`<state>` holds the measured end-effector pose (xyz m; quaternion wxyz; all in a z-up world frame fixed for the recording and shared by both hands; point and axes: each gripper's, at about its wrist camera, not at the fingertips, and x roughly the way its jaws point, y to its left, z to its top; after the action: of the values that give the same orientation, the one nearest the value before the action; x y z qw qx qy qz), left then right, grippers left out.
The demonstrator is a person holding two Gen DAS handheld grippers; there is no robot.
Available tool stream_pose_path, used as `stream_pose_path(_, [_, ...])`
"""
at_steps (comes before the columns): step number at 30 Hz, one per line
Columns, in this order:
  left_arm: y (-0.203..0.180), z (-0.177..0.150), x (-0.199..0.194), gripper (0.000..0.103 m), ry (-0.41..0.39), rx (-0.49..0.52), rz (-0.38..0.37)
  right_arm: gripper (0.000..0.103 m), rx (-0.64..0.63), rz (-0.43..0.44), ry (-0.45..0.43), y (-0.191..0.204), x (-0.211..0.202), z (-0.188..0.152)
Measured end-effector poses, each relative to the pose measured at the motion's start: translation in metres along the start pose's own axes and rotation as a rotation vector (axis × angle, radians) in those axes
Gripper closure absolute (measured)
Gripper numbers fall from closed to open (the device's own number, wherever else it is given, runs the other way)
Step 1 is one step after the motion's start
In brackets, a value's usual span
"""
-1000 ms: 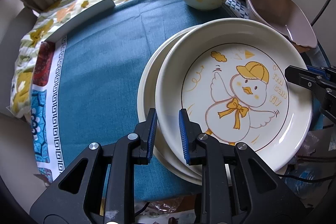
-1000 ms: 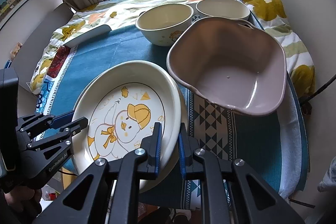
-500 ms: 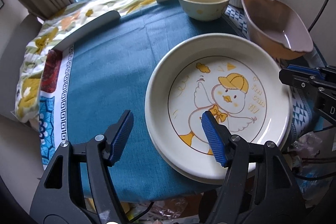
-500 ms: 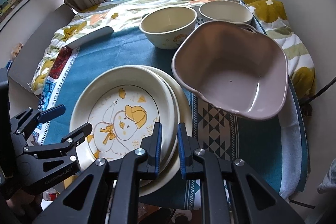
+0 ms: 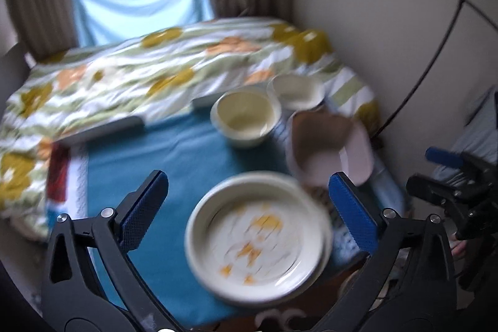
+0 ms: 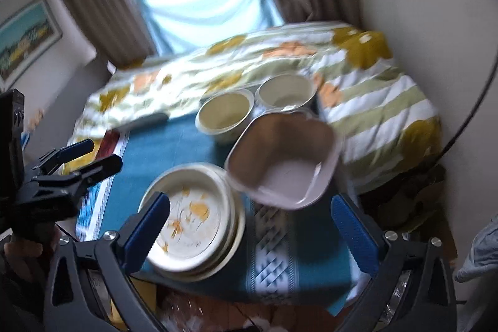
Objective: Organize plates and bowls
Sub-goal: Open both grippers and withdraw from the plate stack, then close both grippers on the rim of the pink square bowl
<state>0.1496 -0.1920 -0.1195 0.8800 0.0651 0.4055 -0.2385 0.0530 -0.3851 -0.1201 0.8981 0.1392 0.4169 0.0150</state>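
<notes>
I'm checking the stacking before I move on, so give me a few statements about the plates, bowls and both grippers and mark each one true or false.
1. The duck plate lies on top of another plate. True.
2. The left gripper is clamped on the duck plate. False: its jaws stand wide open and hold nothing.
3. The right gripper is open and empty. True.
4. The brown bowl is stacked inside the cream bowl. False: it sits beside the plates, apart from that bowl.
5. Only one round bowl stands at the far edge. False: a white bowl stands next to the cream one.
</notes>
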Motion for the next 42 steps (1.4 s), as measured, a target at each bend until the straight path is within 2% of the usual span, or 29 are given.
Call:
stream_pose_path(5, [-0.023, 0.027, 0.042, 0.000, 0.074, 0.049, -0.113, 0.000, 0.074, -0.055, 0.048, -0.025, 0.001, 0.017])
stream_pose_path(8, [-0.035, 0.029, 0.070, 0.000, 0.133, 0.059, -0.145, 0.000, 0.132, -0.085, 0.047, -0.037, 0.009, 0.024])
stream_pose_path(13, [-0.040, 0.026, 0.117, 0.003, 0.217, 0.048, -0.171, 0.001, 0.192, -0.053, 0.133, -0.054, 0.055, 0.026])
stream_pose_path(17, [-0.040, 0.025, 0.153, 0.016, 0.301, 0.029, -0.172, 0.027, 0.248, -0.035, 0.210, -0.076, 0.092, 0.025])
stream_pose_path(22, [-0.045, 0.022, 0.192, 0.038, 0.383, 0.035, -0.175, 0.047, 0.281, -0.017, 0.273, -0.094, 0.124, 0.025])
stream_pose_path(23, [-0.047, 0.021, 0.198, 0.040, 0.396, 0.040, -0.177, 0.054, 0.281, -0.015, 0.282, -0.095, 0.128, 0.026])
stream_pose_path(24, [-0.049, 0.020, 0.203, 0.045, 0.405, 0.044, -0.179, 0.062, 0.281, -0.012, 0.292, -0.096, 0.132, 0.025])
stream_pose_path(25, [-0.050, 0.019, 0.208, 0.052, 0.415, 0.047, -0.178, 0.065, 0.282, -0.006, 0.300, -0.097, 0.136, 0.024])
stream_pose_path(27, [-0.050, 0.018, 0.215, 0.058, 0.434, 0.043, -0.177, 0.069, 0.294, 0.002, 0.316, -0.099, 0.142, 0.024])
stream_pose_path(28, [-0.051, 0.017, 0.217, 0.065, 0.442, 0.040, -0.181, 0.070, 0.297, 0.002, 0.319, -0.100, 0.144, 0.024])
stream_pose_path(29, [-0.051, 0.017, 0.219, 0.071, 0.444, 0.040, -0.182, 0.076, 0.299, 0.001, 0.322, -0.101, 0.145, 0.024])
stream_pose_path(30, [-0.051, 0.016, 0.220, 0.081, 0.446, 0.042, -0.178, 0.083, 0.299, 0.003, 0.324, -0.101, 0.146, 0.025])
stream_pose_path(35, [-0.046, 0.017, 0.221, 0.086, 0.432, 0.030, -0.150, 0.091, 0.262, -0.014, 0.333, -0.098, 0.150, 0.028])
stream_pose_path(42, [-0.052, 0.025, 0.201, 0.086, 0.384, 0.060, -0.139, 0.091, 0.258, -0.019, 0.317, -0.094, 0.141, 0.029])
